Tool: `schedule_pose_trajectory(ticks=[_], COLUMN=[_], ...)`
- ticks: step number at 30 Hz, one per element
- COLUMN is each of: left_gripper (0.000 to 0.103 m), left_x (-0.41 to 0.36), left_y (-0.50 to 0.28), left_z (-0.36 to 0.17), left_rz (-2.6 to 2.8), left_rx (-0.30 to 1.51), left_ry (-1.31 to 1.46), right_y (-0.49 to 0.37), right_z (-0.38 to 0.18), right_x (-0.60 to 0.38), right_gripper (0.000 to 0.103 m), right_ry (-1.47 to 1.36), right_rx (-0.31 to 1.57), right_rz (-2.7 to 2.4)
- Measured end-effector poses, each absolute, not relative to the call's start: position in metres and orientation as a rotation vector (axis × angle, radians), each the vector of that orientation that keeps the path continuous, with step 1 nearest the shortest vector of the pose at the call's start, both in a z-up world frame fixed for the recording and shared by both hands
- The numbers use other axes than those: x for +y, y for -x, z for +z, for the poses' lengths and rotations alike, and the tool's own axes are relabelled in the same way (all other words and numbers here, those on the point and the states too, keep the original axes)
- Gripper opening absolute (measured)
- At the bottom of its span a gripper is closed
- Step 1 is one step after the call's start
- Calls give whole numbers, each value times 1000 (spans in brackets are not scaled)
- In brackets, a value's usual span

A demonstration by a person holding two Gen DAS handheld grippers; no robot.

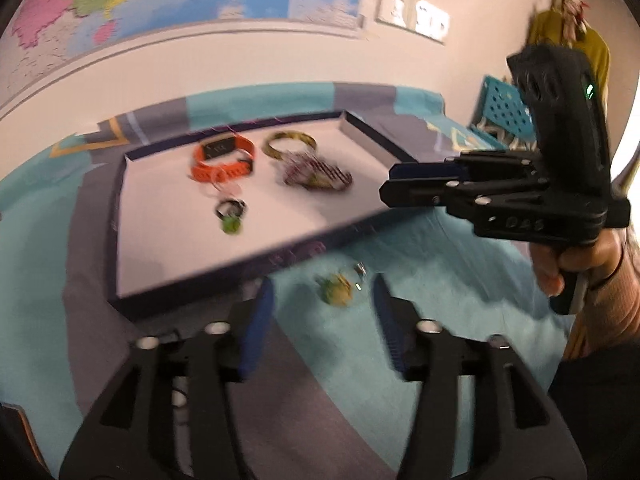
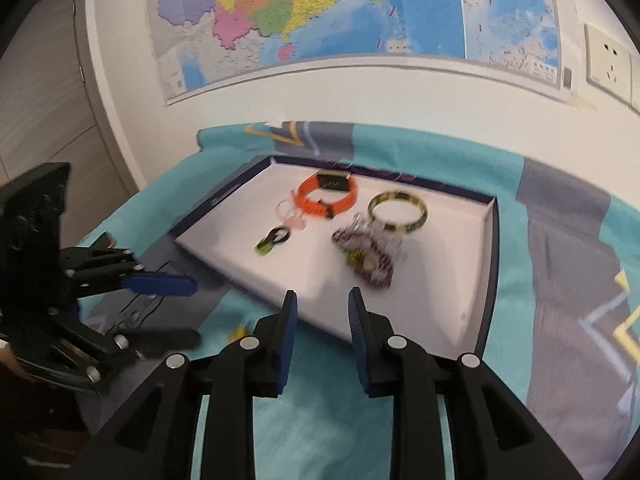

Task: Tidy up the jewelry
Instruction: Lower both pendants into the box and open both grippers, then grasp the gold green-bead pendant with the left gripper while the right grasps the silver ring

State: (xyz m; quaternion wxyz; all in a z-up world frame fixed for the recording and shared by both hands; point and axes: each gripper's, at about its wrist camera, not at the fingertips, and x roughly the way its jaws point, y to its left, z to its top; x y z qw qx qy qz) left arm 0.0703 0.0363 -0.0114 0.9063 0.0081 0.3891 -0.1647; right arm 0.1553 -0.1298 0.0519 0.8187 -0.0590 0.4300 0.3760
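A shallow white tray with a dark rim (image 1: 132,236) (image 2: 490,264) lies on the teal cloth. In it are an orange watch (image 1: 224,160) (image 2: 326,196), a gold bangle (image 1: 290,144) (image 2: 398,212), a dark red beaded bracelet (image 1: 318,174) (image 2: 366,258) and a small green-and-black ring (image 1: 231,216) (image 2: 272,240). A yellow-green ring (image 1: 338,290) lies on the cloth outside the tray, between the tips of my open left gripper (image 1: 322,300). My right gripper (image 2: 322,308) is open and empty at the tray's near edge; it also shows in the left wrist view (image 1: 390,184).
The teal and grey patterned cloth (image 2: 560,320) covers the surface. A map (image 2: 320,12) hangs on the wall behind. A teal perforated basket (image 1: 504,110) stands at the far right. My left gripper shows at the left in the right wrist view (image 2: 192,308).
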Motion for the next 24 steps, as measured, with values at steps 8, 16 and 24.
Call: schedule_pose_trajectory(ticks=[8,16,24], left_gripper=[72,64,32], left_x=[31,31,26], left_y=[-82,-91,-94], left_z=[-32,-37,-35], left_rz=[-311,-247,-280], left_rx=[875,901,898], left_ry=[5,-12,-15], right_y=[-135,-132,-132], right_z=[27,25,22], right_x=[-142,-138,-134], right_gripper=[30,33,34], right_ry=[94,92,100], right_rx=[993,1006,1023], right_rz=[777,787,804])
